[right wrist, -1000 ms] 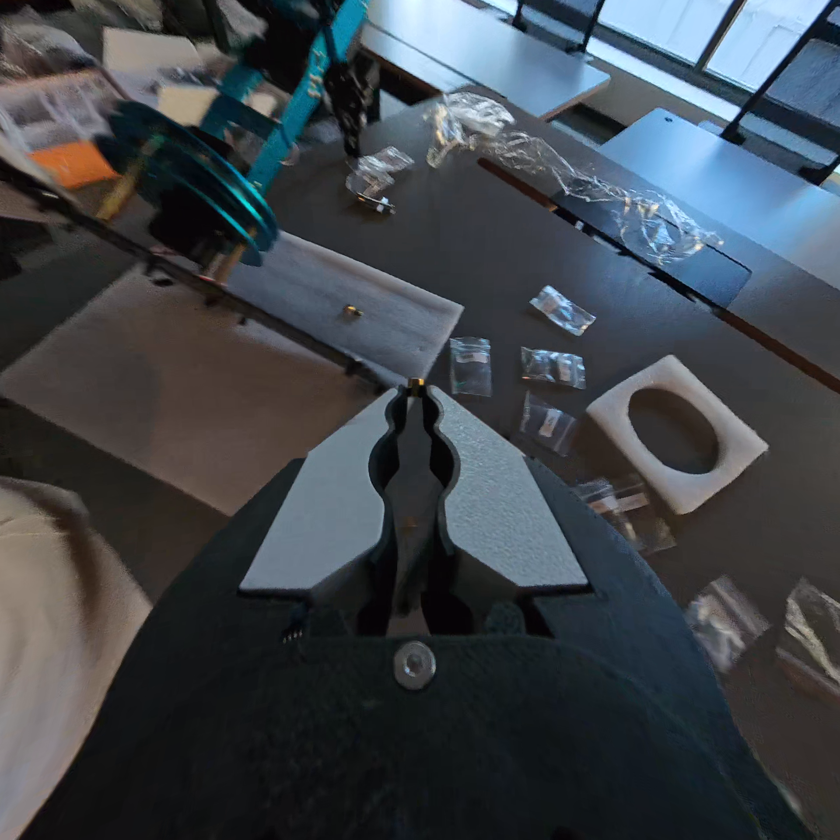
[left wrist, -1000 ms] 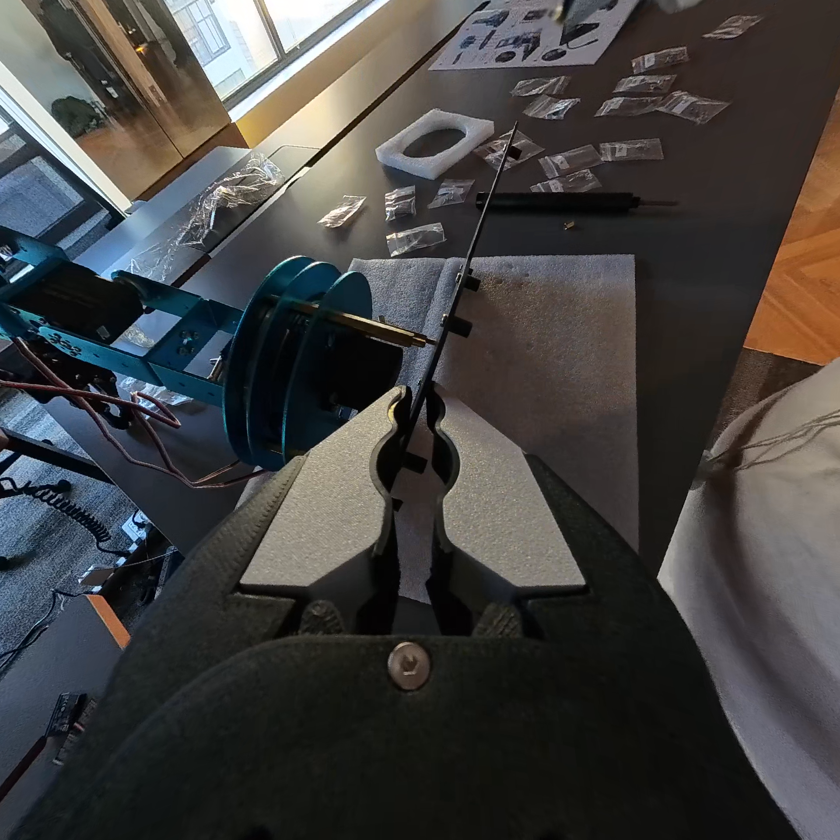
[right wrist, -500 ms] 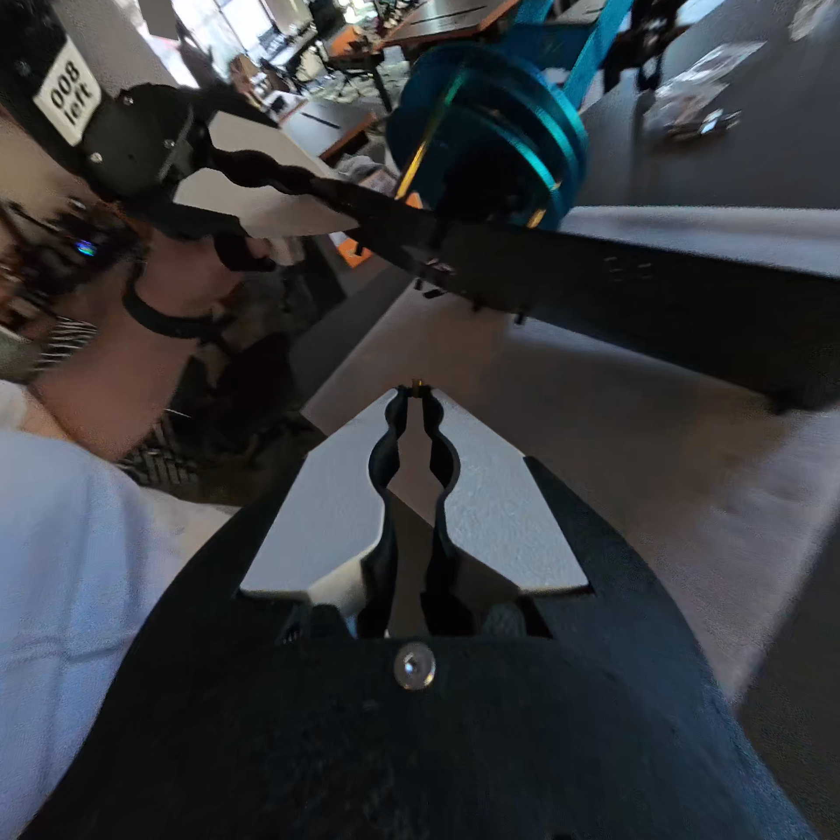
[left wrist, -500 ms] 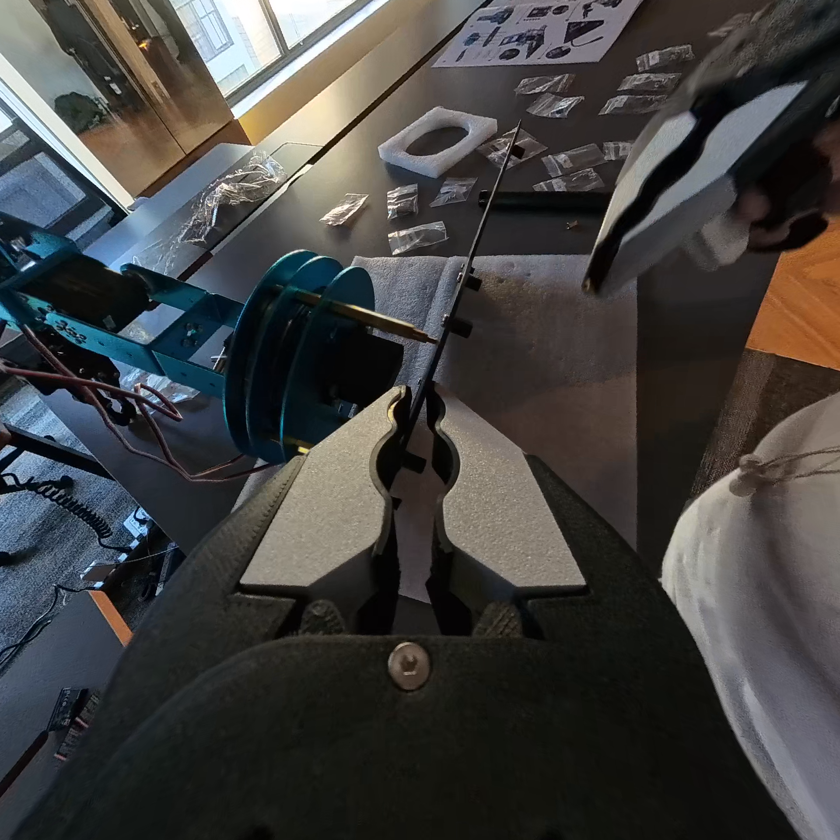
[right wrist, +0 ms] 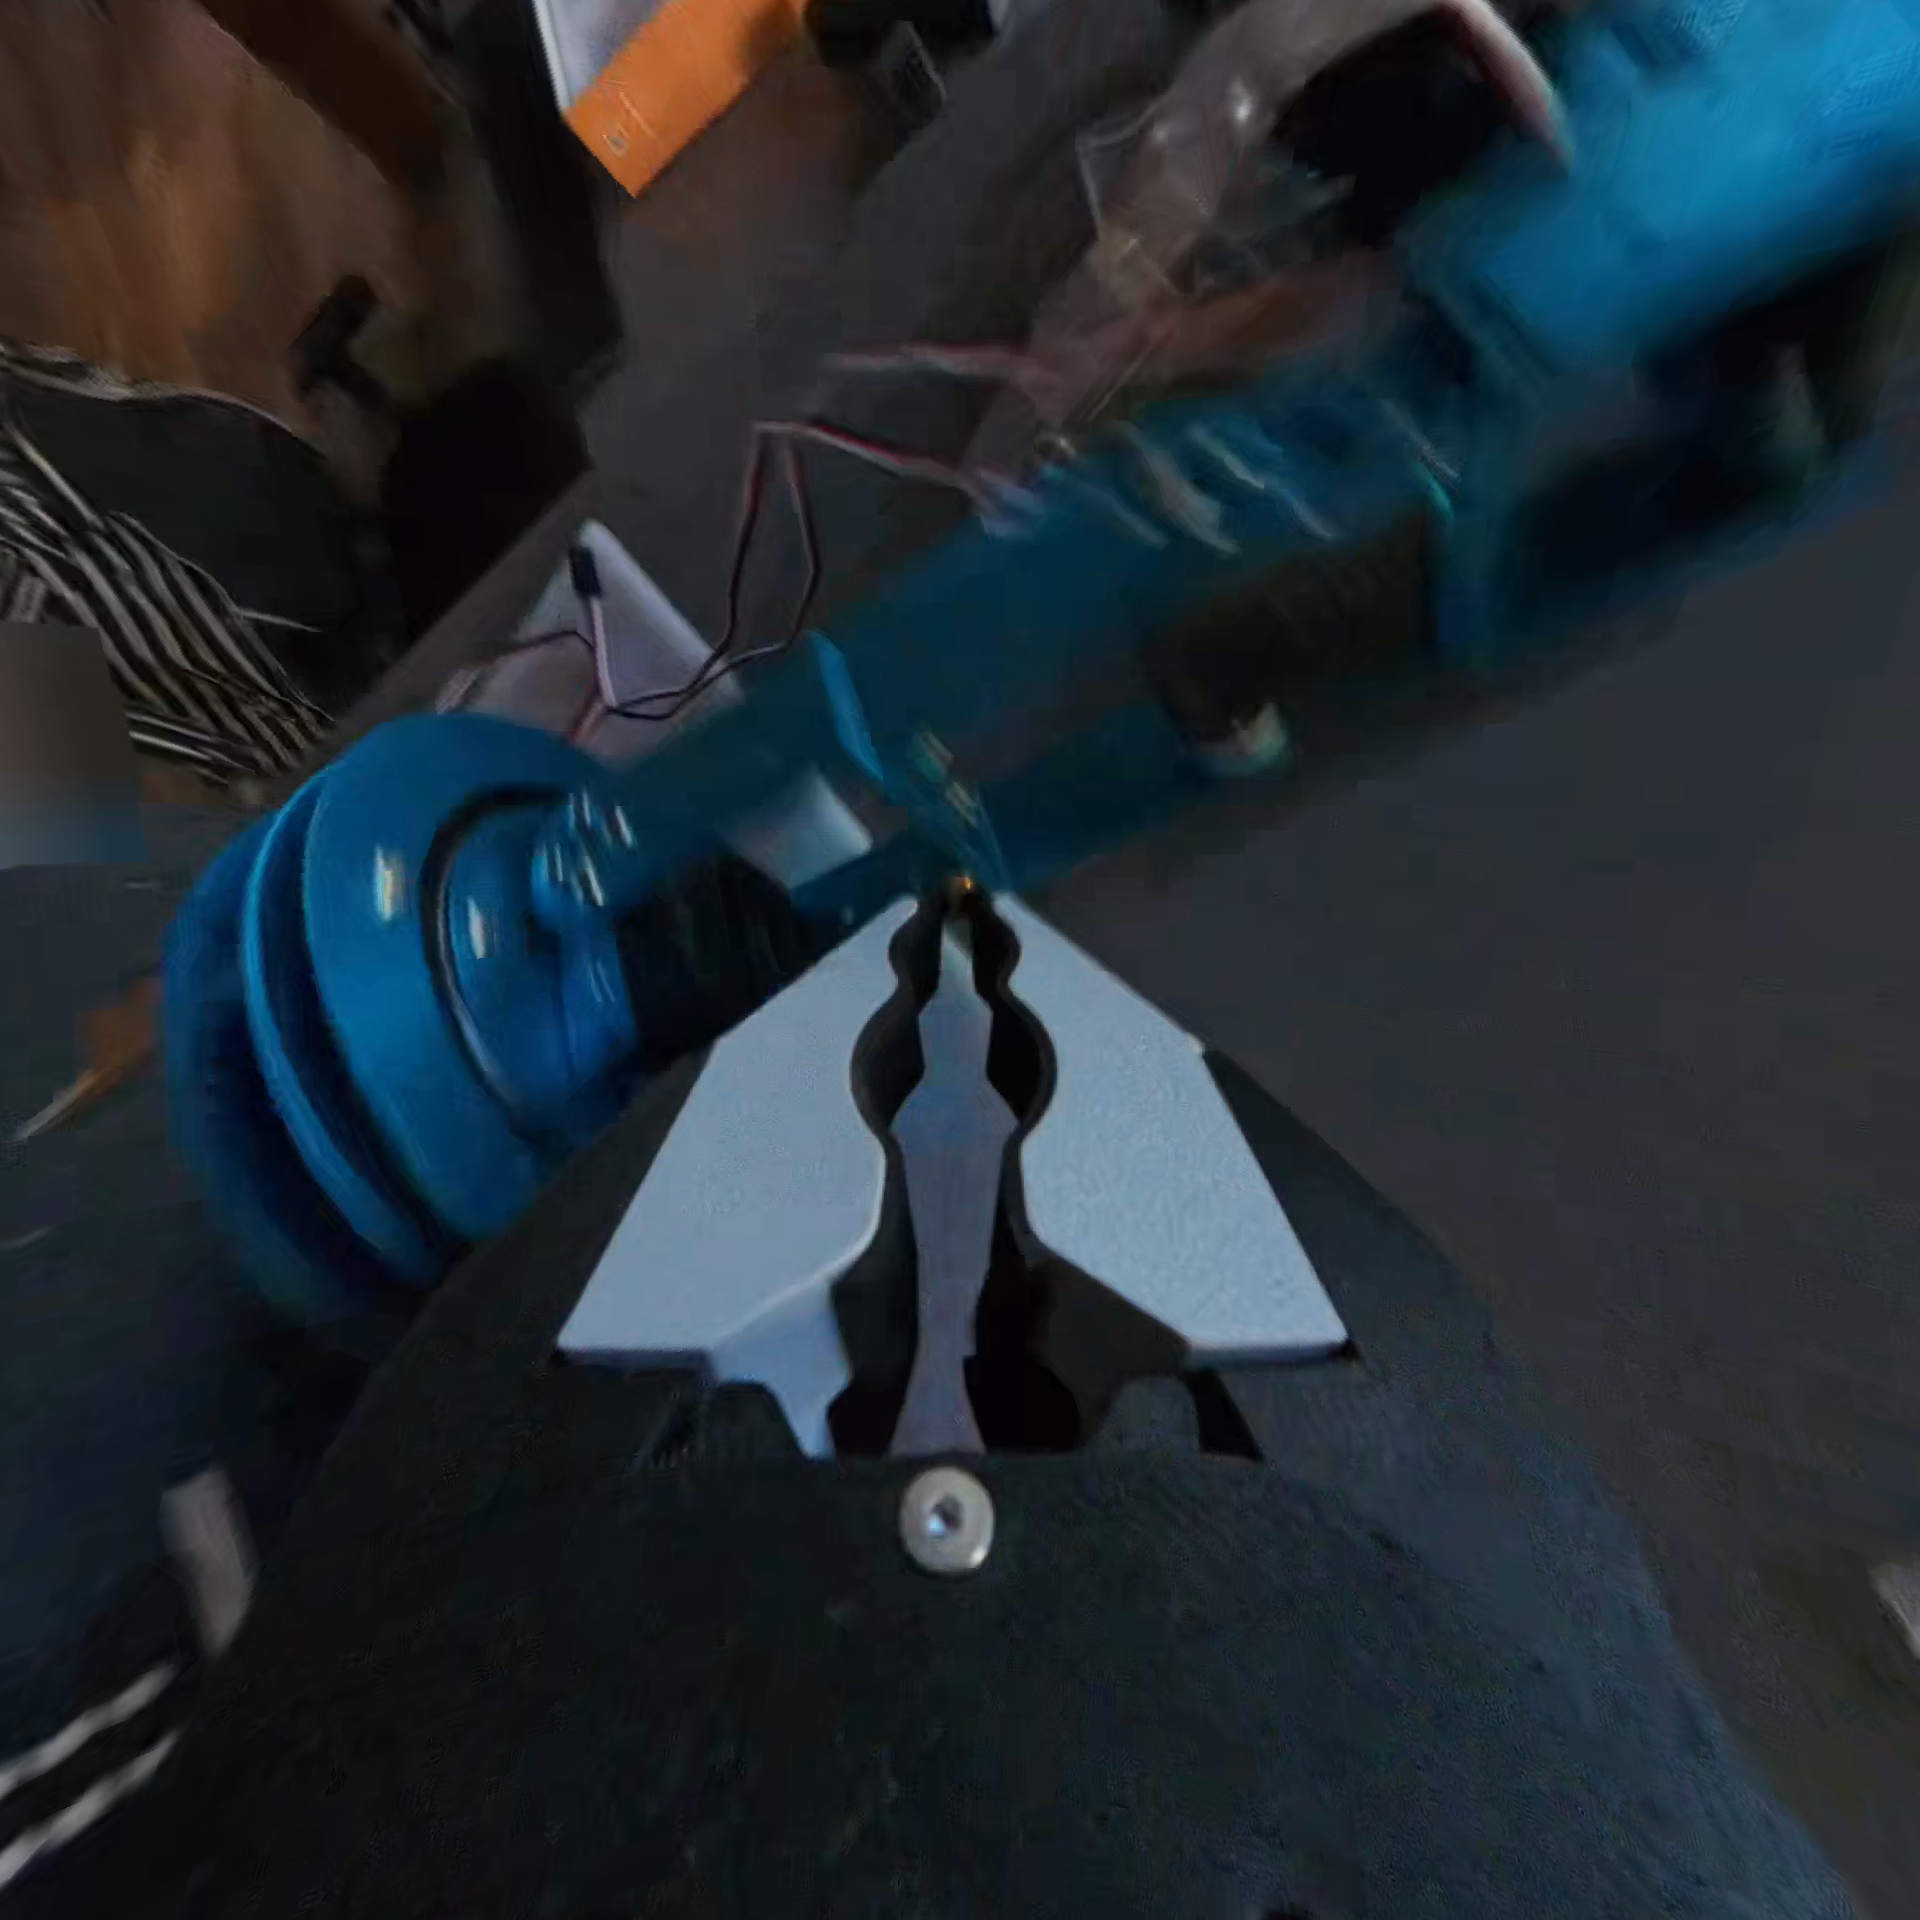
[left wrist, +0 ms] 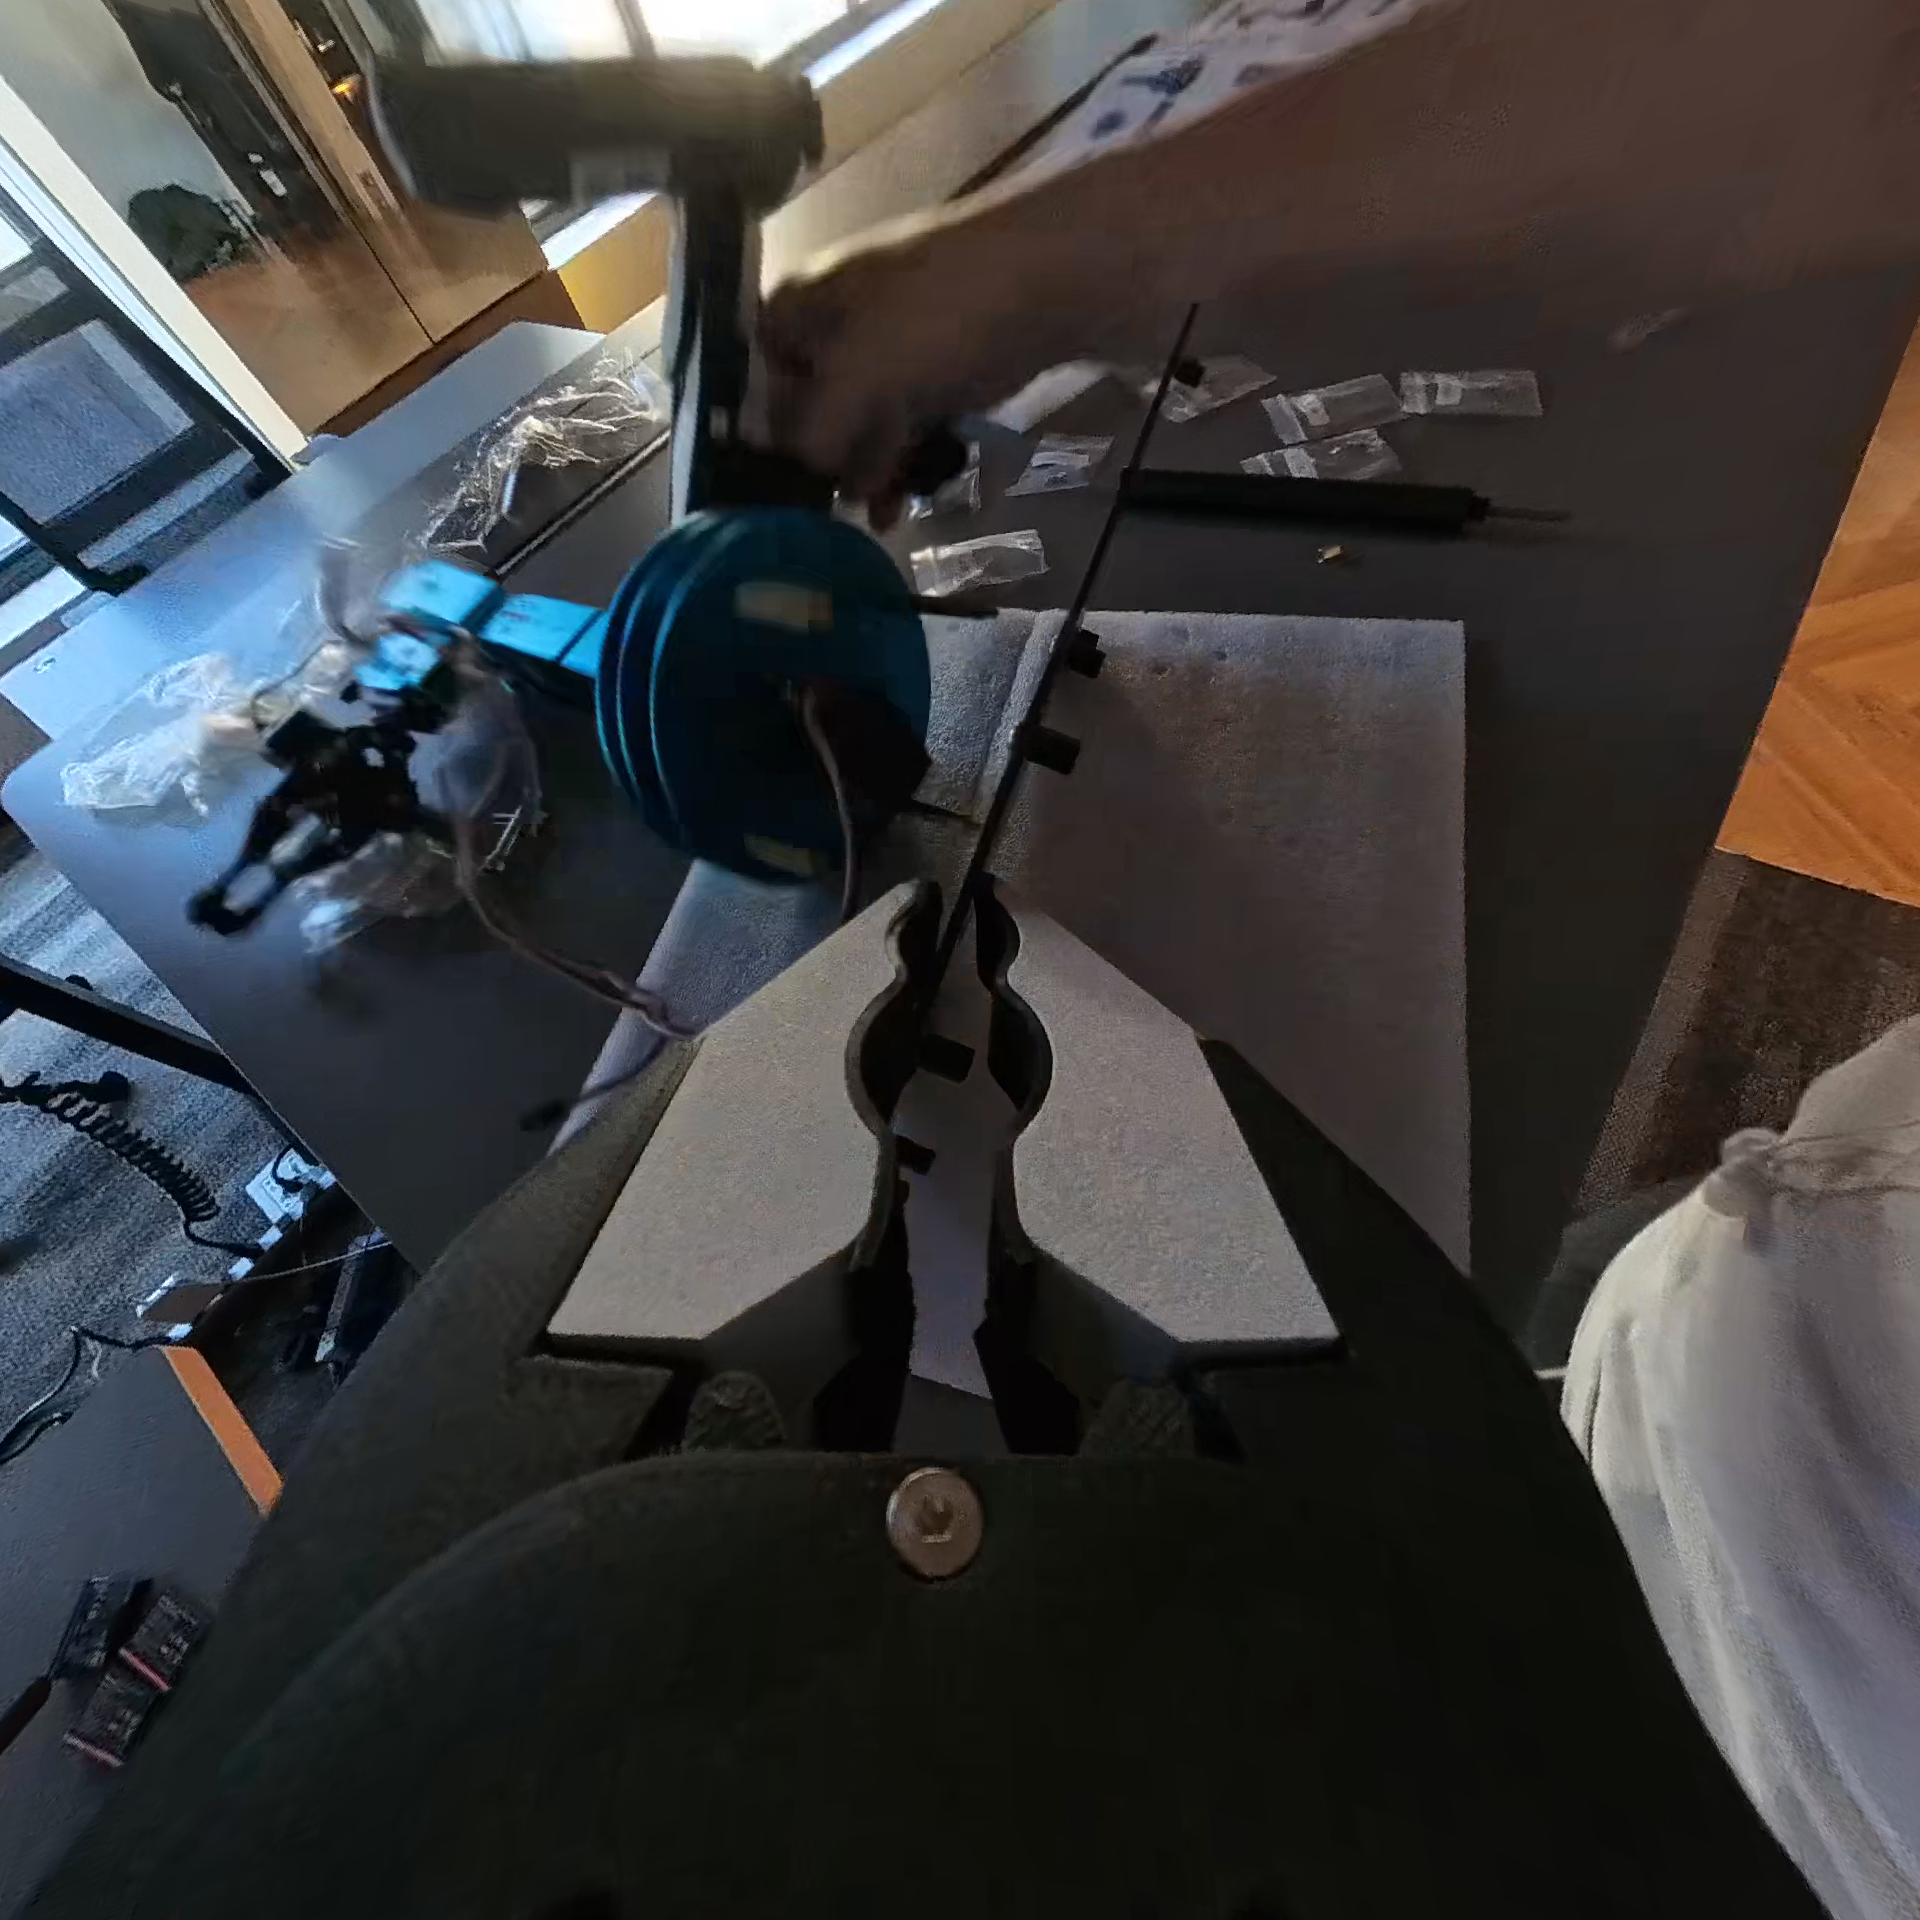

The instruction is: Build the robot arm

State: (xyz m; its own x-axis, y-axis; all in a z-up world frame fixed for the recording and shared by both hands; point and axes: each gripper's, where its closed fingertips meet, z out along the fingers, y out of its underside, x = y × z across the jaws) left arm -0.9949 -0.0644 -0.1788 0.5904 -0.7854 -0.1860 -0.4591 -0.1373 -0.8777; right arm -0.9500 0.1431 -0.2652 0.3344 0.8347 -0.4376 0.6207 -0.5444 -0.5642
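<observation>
Dark worktop [left wrist: 1621, 727] is carrying a grey foam sheet [left wrist: 1247, 831] beneath me. My left tongs [left wrist: 951, 904] are pinching a thin black plate [left wrist: 1081, 592] edge-on. My right tongs [right wrist: 956, 902] are gripping a tiny brass piece [right wrist: 958, 886] against the blurred blue disc assembly [right wrist: 416, 987]. Small clear bags [left wrist: 1330, 405] are lying beyond.

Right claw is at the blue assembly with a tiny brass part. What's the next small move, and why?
Probably pause the right claw and steady it before any contact. It is shut on a small brass piece, tips almost against the blue bracket beside the blue discs, and its view is motion-blurred. The left claw is shut on the thin black plate carrying that assembly.
</observation>
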